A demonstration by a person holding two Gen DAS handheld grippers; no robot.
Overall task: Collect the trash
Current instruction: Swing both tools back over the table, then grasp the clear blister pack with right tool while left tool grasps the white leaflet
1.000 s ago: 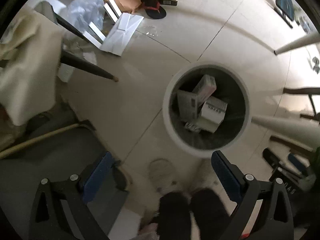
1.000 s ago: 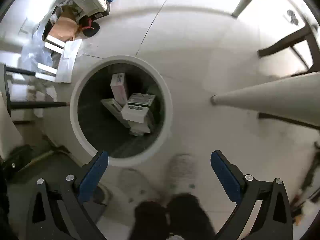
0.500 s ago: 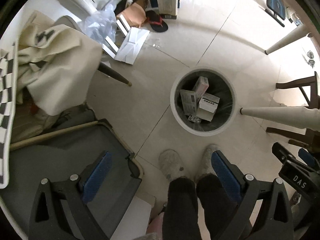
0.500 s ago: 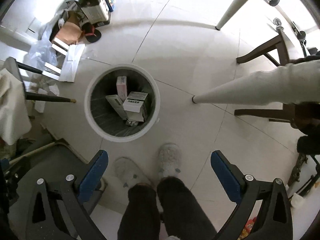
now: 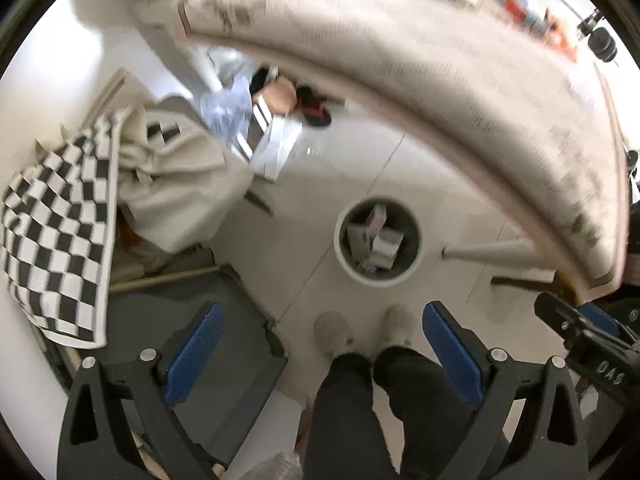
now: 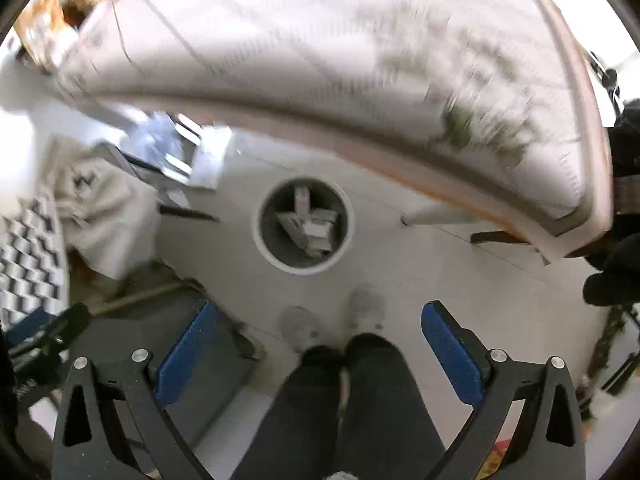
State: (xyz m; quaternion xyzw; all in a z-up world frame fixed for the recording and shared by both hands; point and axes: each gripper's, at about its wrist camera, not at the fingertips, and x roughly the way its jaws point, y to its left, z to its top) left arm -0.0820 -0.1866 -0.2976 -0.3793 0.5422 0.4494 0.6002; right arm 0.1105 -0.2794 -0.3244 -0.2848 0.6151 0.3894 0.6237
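Left wrist view: my left gripper (image 5: 320, 354) hangs spread wide and empty. The trash bin (image 5: 378, 283) stands on the floor well below and ahead of my fingers, cartons (image 5: 376, 236) already inside; the blurred table (image 5: 440, 92) edge arcs above it, right of centre.

Right wrist view: my right gripper (image 6: 318, 352) also gapes, holding nothing. The bin (image 6: 303, 268) sits straight ahead, nearly centred between my fingers, beside the table's near edge. More trash is probably on the tabletop, too blurred to pick out.

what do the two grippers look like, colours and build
Both match: the left gripper and right gripper have black skeletal frames with triangular cut-outs and silver screws, plus flat blue textured pads on each finger. No cables or sleeves show.
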